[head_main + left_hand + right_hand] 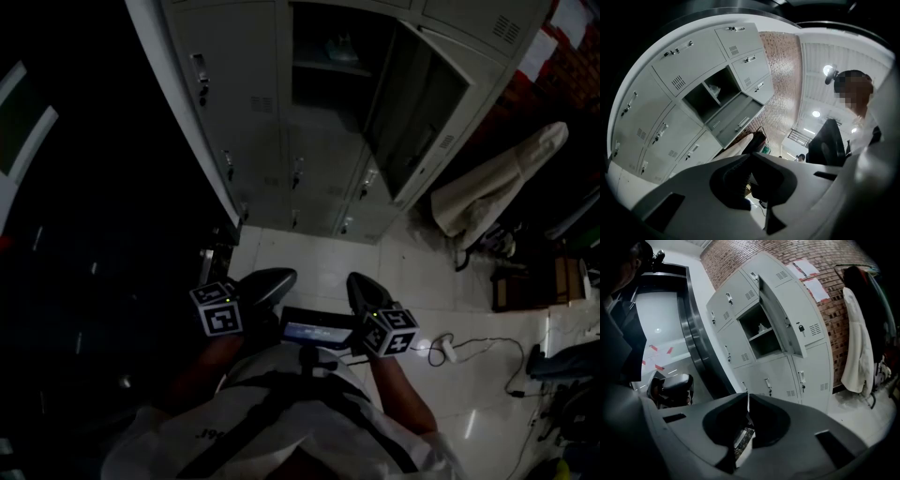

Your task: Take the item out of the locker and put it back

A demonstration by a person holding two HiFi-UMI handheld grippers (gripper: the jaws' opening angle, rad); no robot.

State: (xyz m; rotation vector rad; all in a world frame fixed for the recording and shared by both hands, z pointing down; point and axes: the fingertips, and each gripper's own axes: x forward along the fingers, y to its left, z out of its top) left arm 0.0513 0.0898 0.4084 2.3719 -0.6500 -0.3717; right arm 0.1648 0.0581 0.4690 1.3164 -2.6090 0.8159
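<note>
**Locker** (239, 84): grey steel bank of compartments, standing on a pale tiled floor (309, 253) against a brick wall (825, 268). One upper compartment is open. Its door (417, 122) is swung out to the right, seen from the head view. The other doors are closed.

**Shelf** (323, 67): splits the open compartment into an upper and a lower space.

**Item** (761, 327): small and pale, in the upper space on the shelf, towards the back. Neither gripper touches it; both are well apart from it. It seems to stand with a narrower part upward. It is too small and dim to tell its long axis or which way it points.

**Left gripper** (751, 155): jaws together, tips meeting, nothing between them. Held low in front of the person, aimed towards the locker.

**Right gripper** (748, 398): jaws together, only a thin seam between them, nothing held. Held beside the left gripper, level with it, facing the open compartment.

**Coat** (497, 173): white, hanging to the right of the locker.

**Cable** (473, 342): lies looped on the floor at the right.
</note>
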